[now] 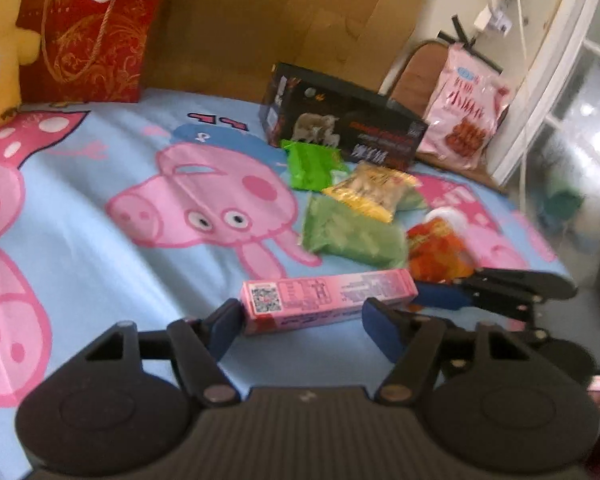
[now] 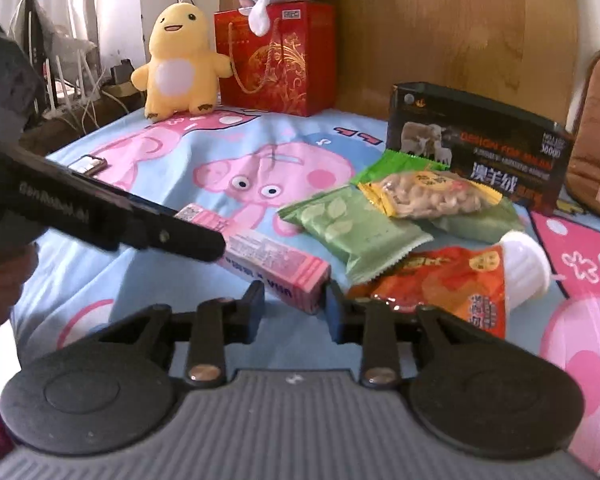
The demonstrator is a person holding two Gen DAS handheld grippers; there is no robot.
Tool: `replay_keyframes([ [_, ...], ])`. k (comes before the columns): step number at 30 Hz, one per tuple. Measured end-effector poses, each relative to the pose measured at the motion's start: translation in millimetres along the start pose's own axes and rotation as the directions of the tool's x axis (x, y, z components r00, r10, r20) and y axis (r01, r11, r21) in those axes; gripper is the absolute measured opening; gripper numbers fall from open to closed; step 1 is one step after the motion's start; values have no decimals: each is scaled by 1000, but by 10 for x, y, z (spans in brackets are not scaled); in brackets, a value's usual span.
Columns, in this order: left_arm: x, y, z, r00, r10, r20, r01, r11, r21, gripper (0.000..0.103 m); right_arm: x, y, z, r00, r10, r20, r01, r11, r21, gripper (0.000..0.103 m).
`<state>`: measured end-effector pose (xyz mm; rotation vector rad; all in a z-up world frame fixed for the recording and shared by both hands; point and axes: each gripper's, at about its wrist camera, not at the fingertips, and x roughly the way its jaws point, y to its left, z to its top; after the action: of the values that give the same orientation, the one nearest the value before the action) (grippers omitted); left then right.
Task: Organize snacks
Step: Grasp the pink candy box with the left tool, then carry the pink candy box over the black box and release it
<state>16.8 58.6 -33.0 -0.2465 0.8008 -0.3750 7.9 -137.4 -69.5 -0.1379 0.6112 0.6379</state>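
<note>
A long pink snack box (image 1: 328, 300) (image 2: 268, 260) lies on the cartoon-pig bedsheet (image 1: 100, 200). In the right wrist view my right gripper (image 2: 296, 308) is shut on the box's near end, a finger on each side. My left gripper (image 1: 302, 326) stands open at the box's other end: its left pad (image 1: 228, 324) is beside the QR-code end and nothing is squeezed. The right gripper (image 1: 448, 286) shows at the box's far right end in the left wrist view. The left gripper (image 2: 204, 246) reaches in from the left over the box.
Right of the box lie a pale green packet (image 2: 352, 228), a yellow nut packet (image 2: 432, 196), a bright green packet (image 2: 396, 164) and an orange packet (image 2: 452, 284). Behind stand a black box (image 2: 480, 148), a red gift bag (image 2: 276, 56) and a yellow plush (image 2: 176, 64).
</note>
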Motion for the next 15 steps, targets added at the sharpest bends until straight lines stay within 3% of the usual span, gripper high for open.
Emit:
replay_keyframes([
  [7,-150,-134,396,993,-61,101,60,998,13,71,-194,-235,184,996,7,91,-12,998,59,34],
  [15,342,-522,1255,986,-59,154,41,992,117,72,-161,-819,616,984,-60,170,35,989,145,34],
])
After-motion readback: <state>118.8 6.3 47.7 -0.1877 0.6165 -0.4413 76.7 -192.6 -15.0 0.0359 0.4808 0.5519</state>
